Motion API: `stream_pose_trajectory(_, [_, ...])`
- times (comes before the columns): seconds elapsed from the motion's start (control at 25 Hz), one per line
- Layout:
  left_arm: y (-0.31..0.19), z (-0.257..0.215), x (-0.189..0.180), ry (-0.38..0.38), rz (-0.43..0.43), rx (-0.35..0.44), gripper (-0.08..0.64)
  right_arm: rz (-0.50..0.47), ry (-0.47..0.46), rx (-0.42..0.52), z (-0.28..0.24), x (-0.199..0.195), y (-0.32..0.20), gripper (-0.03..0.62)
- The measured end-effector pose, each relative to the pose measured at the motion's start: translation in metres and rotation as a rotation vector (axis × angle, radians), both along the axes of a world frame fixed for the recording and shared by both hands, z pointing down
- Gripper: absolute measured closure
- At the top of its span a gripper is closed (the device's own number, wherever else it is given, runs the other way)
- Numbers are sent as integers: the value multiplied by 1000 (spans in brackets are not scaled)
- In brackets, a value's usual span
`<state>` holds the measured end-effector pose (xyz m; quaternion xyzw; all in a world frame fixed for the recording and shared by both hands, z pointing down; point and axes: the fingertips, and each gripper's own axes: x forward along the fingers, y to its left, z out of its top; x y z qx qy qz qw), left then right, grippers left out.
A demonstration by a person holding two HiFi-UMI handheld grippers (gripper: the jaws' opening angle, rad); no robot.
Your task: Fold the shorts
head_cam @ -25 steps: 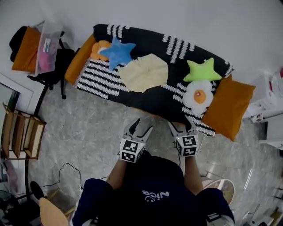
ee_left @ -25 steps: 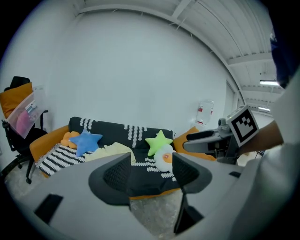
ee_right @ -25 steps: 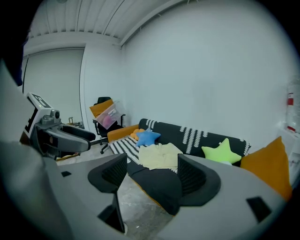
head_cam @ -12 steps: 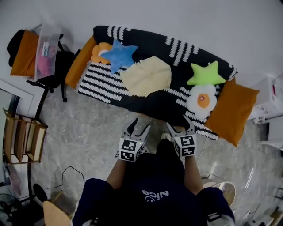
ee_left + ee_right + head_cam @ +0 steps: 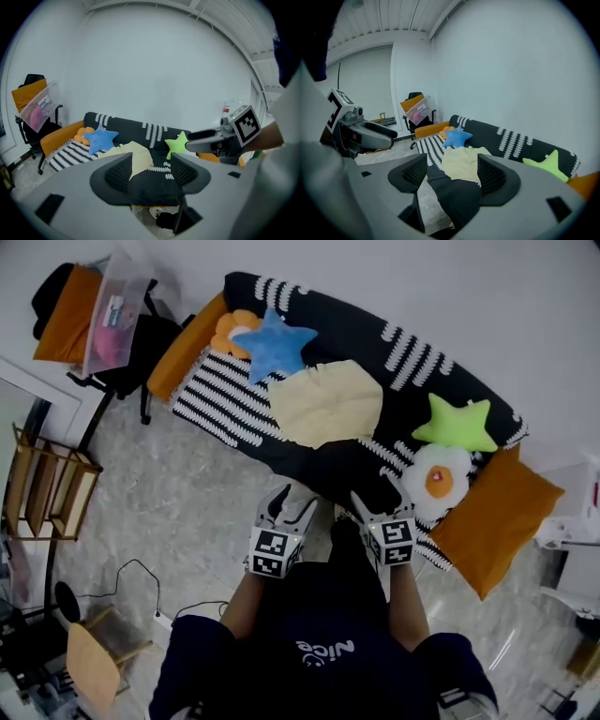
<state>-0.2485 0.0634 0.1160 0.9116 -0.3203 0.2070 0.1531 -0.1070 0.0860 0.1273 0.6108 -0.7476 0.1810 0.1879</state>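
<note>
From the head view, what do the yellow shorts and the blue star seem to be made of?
The yellow shorts look like soft matte cloth: limp, with creases. The blue star looks like plush fabric, stuffed: puffy, rounded edges. Exact fibre unclear.

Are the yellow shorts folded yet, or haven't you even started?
Nothing looks done: the shorts lie loose on the sofa, untouched. In hand: nothing; the left gripper and right gripper are open and empty, near the sofa's front edge, apart from the shorts. Still to do: reaching the shorts and all the folding.
</note>
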Motion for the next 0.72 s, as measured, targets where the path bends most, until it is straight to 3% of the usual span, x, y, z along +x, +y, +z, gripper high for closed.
stream_pose_trajectory(0.36, [-49, 9, 65, -59, -125, -10, 307, -195, 23, -43, 11, 59, -73, 273])
stream_pose_trajectory(0.72, [-77, 33, 99, -119, -258, -71, 307, -372, 6, -104, 32, 93, -112, 273])
